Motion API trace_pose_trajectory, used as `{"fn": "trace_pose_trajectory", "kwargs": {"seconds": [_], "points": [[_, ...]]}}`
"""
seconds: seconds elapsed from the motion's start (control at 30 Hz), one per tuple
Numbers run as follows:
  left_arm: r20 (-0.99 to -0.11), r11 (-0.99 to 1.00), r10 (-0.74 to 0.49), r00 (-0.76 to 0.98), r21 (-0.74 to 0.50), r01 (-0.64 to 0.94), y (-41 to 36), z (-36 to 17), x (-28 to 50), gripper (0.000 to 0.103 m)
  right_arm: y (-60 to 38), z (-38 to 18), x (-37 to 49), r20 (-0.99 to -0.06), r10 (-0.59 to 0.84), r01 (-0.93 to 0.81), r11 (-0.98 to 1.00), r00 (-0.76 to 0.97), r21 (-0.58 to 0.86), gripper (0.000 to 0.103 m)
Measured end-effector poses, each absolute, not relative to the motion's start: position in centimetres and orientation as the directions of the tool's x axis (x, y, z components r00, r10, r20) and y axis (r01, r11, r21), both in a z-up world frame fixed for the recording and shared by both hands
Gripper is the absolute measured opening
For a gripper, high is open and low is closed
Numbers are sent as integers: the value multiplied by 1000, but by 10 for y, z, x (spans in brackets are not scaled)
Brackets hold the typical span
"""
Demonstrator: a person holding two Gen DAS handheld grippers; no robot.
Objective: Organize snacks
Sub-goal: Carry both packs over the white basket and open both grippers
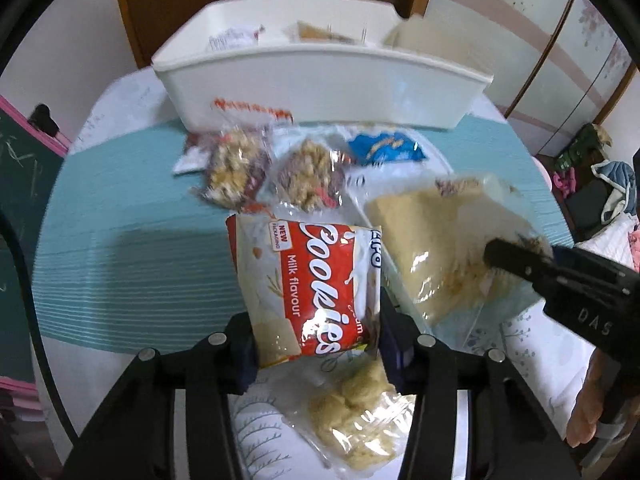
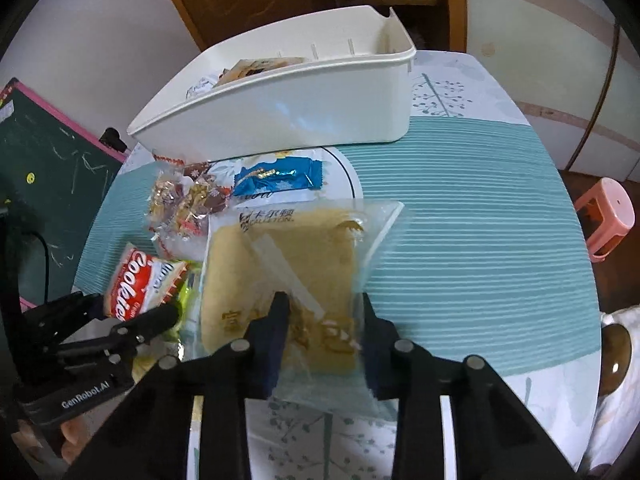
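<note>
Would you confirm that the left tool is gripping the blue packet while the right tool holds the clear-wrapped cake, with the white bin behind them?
Not quite: the left tool grips the red-and-white cookies packet, as the left wrist view shows. The blue packet lies untouched on the table near the white bin. The right tool does hold the clear-wrapped cake.

A table under a teal striped mat and a white leaf-print cloth fills the middle of both views. On it, toward the top of the frame, stands a white bin. Below that lie two clear nut-snack packets, a blue wrapper, and, at the lower edge, a clear bag of pale biscuits.
</note>
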State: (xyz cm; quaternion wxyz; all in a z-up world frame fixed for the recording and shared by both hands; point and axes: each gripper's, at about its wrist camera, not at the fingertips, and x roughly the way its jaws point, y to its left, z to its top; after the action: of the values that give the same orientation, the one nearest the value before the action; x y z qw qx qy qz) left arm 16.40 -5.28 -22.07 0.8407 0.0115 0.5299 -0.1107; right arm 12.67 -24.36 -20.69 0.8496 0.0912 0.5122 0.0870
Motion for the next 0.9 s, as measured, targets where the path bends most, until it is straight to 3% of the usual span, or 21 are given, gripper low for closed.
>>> {"fn": "trace_pose_trajectory", "kwargs": {"seconds": [0.33, 0.9], "points": [[-844, 971, -199, 499, -102, 215, -41, -156, 156, 47, -241, -149, 110, -781, 208, -60, 975, 588, 215, 29], [-714, 974, -140, 686, 25, 224, 4, 29, 181, 48, -221, 52, 120, -540, 109, -107, 994, 835, 36, 29]]}}
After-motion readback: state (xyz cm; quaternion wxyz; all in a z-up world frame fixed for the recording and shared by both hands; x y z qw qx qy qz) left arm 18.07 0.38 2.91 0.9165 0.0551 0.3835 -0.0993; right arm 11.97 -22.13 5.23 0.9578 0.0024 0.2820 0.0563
